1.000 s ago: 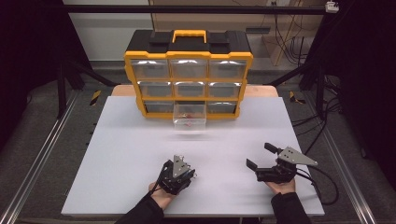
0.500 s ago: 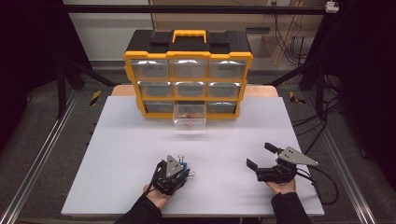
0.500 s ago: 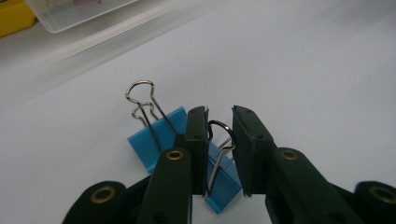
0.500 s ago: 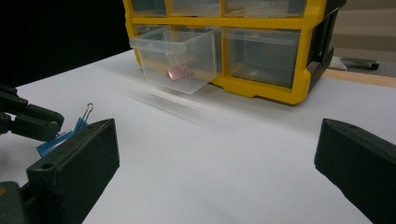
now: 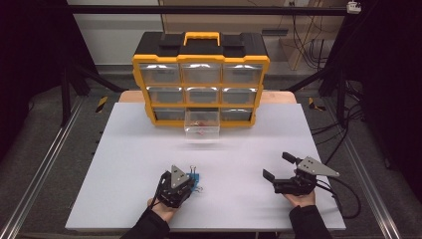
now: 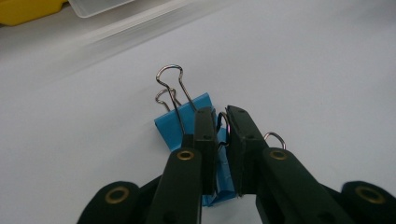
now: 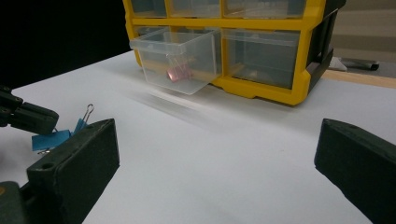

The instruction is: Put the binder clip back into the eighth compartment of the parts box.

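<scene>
The blue binder clip (image 6: 187,123) lies on the white worktop (image 5: 124,164), near its front edge and left of centre. The left tongs (image 6: 218,135) have just been closing and now pinch it: a second blue part sits between the jaws, but the jaws cover it, so whether this is one clip or two cannot be told. Two wire loops stand up behind the clip; a third shows beside the right-hand jaw. In the high view the clip (image 5: 195,180) is partly covered by the left tongs (image 5: 186,185).

The right tongs (image 5: 276,167) rest well apart to the right, jaws wide open and holding nothing.

At the back of the worktop stands one yellow drawer cabinet (image 5: 200,59) with nine clear drawers, three rows of three. The bottom middle drawer (image 5: 201,125) is pulled out; it holds a small pink item (image 7: 176,72), too blurred to identify. Contents of the other eight are hard to make out.
</scene>
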{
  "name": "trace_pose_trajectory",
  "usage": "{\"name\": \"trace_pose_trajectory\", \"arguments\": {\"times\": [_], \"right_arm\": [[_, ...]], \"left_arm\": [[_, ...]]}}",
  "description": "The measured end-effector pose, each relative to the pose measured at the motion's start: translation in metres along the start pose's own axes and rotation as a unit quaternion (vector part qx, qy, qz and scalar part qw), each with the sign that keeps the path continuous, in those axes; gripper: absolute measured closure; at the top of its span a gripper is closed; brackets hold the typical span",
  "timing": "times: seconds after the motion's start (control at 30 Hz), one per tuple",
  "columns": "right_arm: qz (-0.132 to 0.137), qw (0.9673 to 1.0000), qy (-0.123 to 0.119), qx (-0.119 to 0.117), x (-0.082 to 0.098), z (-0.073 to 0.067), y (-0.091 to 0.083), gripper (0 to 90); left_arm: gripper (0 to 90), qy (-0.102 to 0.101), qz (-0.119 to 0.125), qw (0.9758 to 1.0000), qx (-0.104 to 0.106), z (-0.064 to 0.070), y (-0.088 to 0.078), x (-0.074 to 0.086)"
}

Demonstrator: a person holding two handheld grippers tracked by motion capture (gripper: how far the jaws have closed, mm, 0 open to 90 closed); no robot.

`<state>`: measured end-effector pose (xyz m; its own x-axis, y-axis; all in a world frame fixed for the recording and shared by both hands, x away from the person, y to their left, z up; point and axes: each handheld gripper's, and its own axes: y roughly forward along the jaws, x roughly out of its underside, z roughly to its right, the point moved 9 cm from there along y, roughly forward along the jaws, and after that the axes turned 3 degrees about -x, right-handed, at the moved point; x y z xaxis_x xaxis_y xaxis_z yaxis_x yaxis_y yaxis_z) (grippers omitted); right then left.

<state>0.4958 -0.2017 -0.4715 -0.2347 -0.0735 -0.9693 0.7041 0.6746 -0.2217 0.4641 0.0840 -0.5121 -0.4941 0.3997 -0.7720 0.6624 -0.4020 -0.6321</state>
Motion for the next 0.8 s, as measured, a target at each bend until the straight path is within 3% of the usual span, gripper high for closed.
{"name": "trace_pose_trajectory", "arguments": {"times": [0.17,0.27,0.47,0.8], "right_arm": [[0.001,1.0,-0.001,-0.001,0.0,0.0,0.0,0.5],[0.0,1.0,-0.001,-0.001,0.0,0.0,0.0,0.5],[0.001,1.0,-0.001,-0.001,0.0,0.0,0.0,0.5],[0.001,1.0,-0.001,-0.001,0.0,0.0,0.0,0.5]], "left_arm": [[86.6,-0.001,-0.003,0.9999,-0.012,-0.008,-0.001,0.0],[87.6,-0.01,-0.003,0.9999,-0.004,-0.011,-0.001,0.001],[87.8,-0.006,-0.007,0.9999,0.004,-0.013,-0.001,0.001],[87.8,-0.013,0.017,0.9995,0.023,-0.012,-0.011,-0.008]]}}
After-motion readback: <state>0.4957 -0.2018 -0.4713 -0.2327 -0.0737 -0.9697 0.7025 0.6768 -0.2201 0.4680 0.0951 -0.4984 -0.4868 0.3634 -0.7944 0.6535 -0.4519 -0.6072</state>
